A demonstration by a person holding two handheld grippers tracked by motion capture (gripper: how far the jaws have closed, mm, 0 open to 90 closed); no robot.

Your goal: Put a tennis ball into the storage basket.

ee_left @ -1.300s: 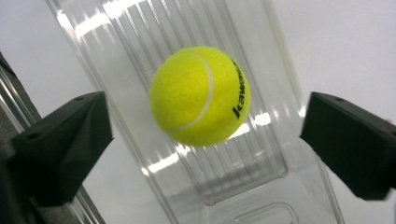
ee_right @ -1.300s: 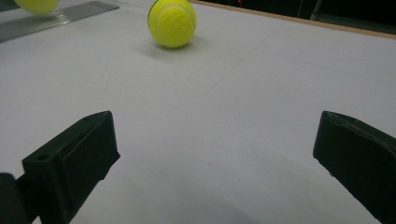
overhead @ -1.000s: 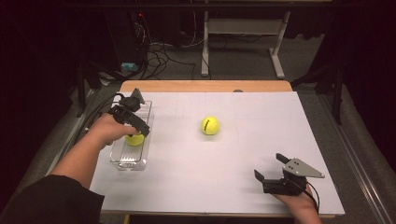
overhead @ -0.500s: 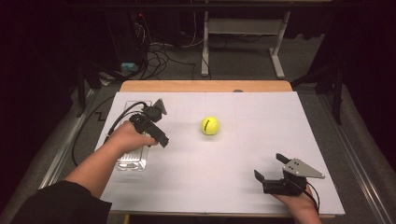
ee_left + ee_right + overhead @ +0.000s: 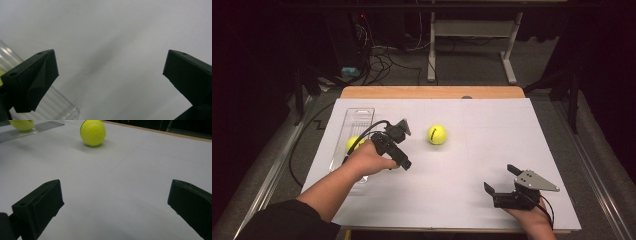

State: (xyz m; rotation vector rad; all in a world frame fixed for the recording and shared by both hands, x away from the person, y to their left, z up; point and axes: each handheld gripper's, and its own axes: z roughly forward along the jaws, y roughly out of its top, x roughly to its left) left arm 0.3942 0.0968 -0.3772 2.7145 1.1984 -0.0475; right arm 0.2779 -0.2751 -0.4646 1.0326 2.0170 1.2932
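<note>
Nearest me, the right gripper rests low on the white table, jaws spread wide with nothing between them. Farther in, the left gripper hangs over the sheet just beside the clear plastic tray, jaws also gaping and empty. One tennis ball lies loose just beyond it, another tennis ball in the tray.

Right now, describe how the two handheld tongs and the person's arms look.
Both tongs are black with two blocky, wedge-shaped jaws. The left tongs trail a black cable that loops back over the table's left edge. The right tongs carry a grey three-cornered plate with small dark holes on top, and a thin black cable by the hand. The left arm wears a dark sleeve pushed up near the elbow.
</note>
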